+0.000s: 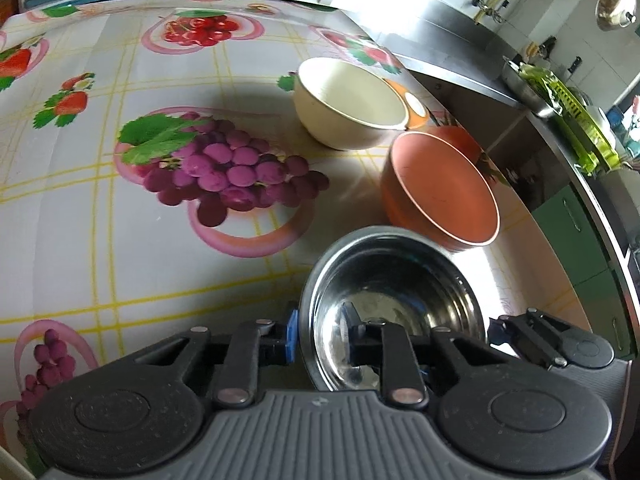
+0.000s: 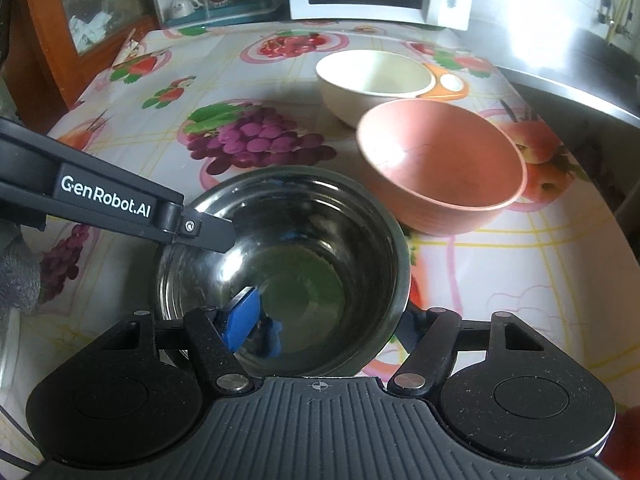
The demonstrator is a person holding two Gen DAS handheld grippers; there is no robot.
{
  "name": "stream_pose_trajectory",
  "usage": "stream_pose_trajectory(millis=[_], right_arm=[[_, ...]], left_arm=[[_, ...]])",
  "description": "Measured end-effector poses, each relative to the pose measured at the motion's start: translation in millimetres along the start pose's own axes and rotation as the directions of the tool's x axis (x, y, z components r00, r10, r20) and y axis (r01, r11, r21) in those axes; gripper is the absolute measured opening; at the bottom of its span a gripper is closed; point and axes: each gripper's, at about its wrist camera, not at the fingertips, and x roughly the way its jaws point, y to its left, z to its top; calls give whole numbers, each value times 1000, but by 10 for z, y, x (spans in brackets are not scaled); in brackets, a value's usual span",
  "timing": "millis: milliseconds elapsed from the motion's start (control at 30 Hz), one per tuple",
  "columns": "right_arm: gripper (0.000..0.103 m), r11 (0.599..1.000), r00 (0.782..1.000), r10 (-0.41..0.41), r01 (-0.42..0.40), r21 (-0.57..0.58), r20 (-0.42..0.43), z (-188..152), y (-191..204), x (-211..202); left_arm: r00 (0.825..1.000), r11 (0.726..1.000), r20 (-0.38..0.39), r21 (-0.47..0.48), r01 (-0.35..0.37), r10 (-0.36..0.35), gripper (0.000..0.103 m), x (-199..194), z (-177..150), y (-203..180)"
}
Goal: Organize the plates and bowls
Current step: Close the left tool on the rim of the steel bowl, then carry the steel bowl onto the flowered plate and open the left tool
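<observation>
Both grippers clamp the steel bowl's rim.

The left gripper point(image 1: 320, 340) and right gripper point(image 2: 320, 328) each grasp the steel bowl point(image 2: 304, 280) at lower centre; pink bowl point(image 2: 440, 168) and cream bowl point(image 2: 372, 80) sit beyond on the surface point(image 2: 520, 272).

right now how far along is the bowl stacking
Nothing looks stacked yet. The cream bowl and the orange bowl sit separately on the fruit-print tablecloth, both empty. In hand: the steel bowl, with the left gripper and the right gripper each straddling its rim, one finger inside and one outside. Left to do: nest the three bowls together.
</observation>
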Motion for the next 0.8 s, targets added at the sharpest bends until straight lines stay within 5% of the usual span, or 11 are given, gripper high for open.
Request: stream_pose_trajectory(millis=[800], right_arm=[[70,993,997,77,-76,-94,14,419,581,284]], left_arm=[[992,988,50,-109,-110,116,23,-282,161,683]])
